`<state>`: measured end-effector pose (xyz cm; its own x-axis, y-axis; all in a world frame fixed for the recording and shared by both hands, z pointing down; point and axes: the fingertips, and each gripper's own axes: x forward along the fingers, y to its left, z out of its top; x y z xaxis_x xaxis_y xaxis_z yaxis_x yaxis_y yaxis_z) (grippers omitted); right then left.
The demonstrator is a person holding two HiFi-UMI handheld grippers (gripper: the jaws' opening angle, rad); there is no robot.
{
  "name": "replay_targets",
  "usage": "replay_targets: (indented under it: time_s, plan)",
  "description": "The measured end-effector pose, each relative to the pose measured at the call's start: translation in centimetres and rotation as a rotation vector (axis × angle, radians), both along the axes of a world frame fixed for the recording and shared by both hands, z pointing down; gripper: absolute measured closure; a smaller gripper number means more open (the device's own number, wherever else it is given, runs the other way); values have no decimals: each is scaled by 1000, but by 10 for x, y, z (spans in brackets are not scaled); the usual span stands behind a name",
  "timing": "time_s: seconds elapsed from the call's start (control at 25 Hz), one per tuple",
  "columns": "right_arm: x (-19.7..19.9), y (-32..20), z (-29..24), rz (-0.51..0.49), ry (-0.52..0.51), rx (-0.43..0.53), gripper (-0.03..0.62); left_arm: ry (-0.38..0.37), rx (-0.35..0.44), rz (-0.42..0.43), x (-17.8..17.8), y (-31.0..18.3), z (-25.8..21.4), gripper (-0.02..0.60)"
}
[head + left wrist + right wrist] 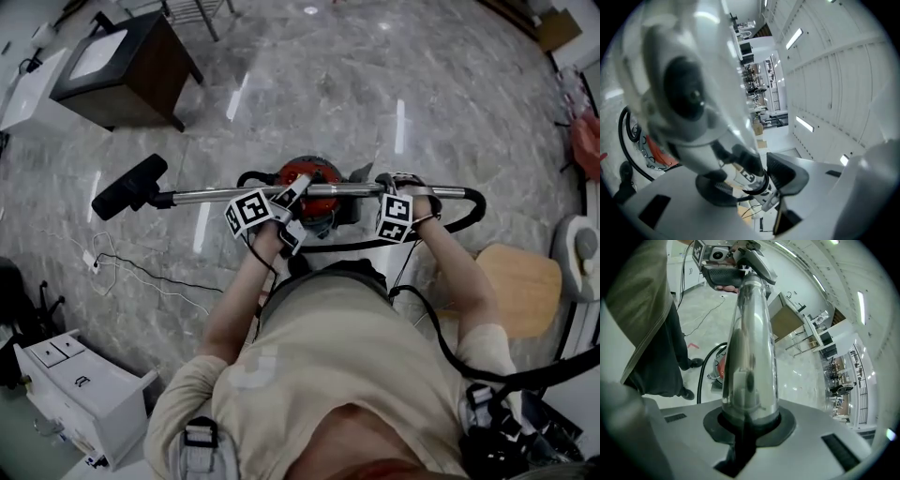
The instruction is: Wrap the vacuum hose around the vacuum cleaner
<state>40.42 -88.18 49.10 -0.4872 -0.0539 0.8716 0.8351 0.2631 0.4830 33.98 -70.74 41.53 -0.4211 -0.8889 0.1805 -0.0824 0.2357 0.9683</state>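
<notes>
The right claw (747,427) is clamped on the chrome wand (750,333), held level above the red vacuum cleaner (307,174) on the marble floor (375,94). The left claw (752,180) stands parted around the wand, its pads not pressing. The black hose (476,208) loops from the wand's right end.

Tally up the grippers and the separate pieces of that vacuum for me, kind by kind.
Grippers: 2 (left gripper, right gripper)
Red vacuum canister: 1
Metal wand: 1
Floor brush: 1
Black hose: 1
Total: 6
</notes>
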Motion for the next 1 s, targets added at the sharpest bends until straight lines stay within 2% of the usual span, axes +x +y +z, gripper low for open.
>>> replay_targets:
  time_s: [0.16,0.24,0.32,0.4,0.48,0.56,0.6,0.72,0.76,0.8,0.84,1.0]
  plan:
    - [-6,17,-25,-35,12,59,545,-6,2,56,6,24,-12,368]
    - [-9,14,-24,-48,15,87,545,-7,-25,127,18,31,-2,326]
    - [-13,13,-17,-49,30,115,545,-21,-91,259,41,46,16,293]
    - [-19,15,-11,-44,57,137,546,-83,-218,388,67,68,32,293]
    - [-22,17,-11,-40,88,151,545,-191,-358,459,89,91,32,293]
    - [-23,17,-11,-38,109,162,546,-345,-514,487,97,106,20,293]
    - [-25,16,-10,-37,115,166,545,-450,-614,497,93,108,12,293]
    - [-32,14,-1,-50,130,173,545,-839,-949,526,65,100,-17,293]
    - [-37,13,1,-59,132,174,545,-943,-1028,561,54,92,-23,293]
    - [-43,12,3,-70,131,175,545,-1014,-1078,618,46,81,-24,293]
    - [-50,11,4,-81,129,178,545,-1055,-1109,692,38,69,-21,293]
    - [-67,6,8,-141,119,177,545,-1136,-1215,984,16,23,9,273]
